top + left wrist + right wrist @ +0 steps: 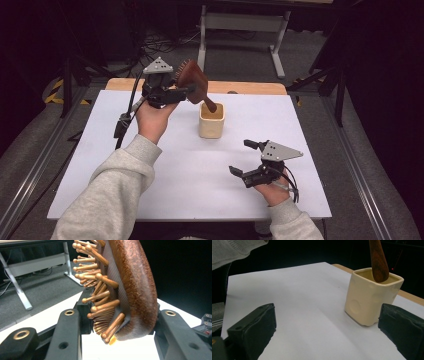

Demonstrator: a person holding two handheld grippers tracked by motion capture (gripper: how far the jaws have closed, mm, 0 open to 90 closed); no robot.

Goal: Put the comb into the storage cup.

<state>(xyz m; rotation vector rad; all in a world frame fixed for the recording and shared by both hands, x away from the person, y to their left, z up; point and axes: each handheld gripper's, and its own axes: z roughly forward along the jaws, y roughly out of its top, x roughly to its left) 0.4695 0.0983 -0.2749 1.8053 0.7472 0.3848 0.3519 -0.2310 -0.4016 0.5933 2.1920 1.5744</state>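
A brown wooden hairbrush with ball-tipped pins is clamped by its head in my left gripper, held above the table at the back left. Up close, its pins and padded back sit between the two black jaws. The brush handle slants down, its tip at the mouth of a cream square cup. That cup stands just ahead of my right gripper, and the handle tip hangs over its rim. My right gripper rests low at the front right, open and holding nothing.
A white sheet covers the wooden table. Desk legs and cables lie on the grey floor beyond the far edge. A grey sleeve reaches across the left half of the sheet.
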